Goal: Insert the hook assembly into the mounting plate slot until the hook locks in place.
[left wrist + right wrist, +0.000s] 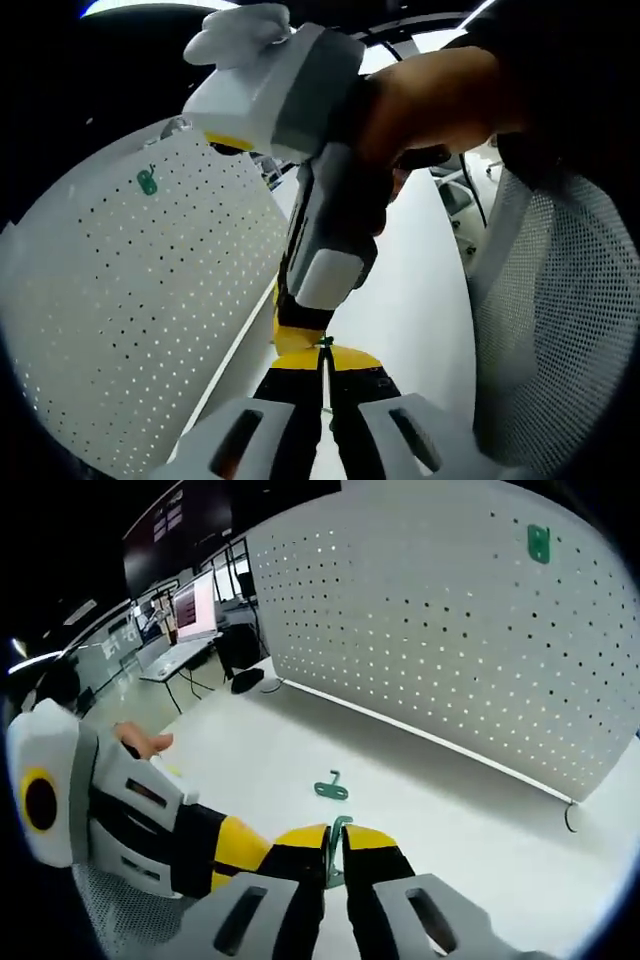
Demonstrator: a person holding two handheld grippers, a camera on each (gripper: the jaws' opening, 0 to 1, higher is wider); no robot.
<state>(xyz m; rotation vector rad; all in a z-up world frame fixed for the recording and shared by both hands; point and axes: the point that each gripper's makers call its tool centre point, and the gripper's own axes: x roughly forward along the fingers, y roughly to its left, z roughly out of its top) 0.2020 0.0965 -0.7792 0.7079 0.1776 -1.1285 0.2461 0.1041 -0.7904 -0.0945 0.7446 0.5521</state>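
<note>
Right tool (335, 852) is clamped on a green hook (339, 828) low over the white table (440, 810); the left tool (324, 368) pinches the same thin green piece from the opposite side. Well beyond stands the pegboard (440, 610). Another hook (329, 787) lies between. Two opposed grips could twist or drop the hook.

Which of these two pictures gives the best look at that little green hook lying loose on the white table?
The right gripper view. There the green hook lies in plain sight on the white table, ahead of the right gripper. In the left gripper view that stretch of table is blocked by the other gripper and a hand.
</note>
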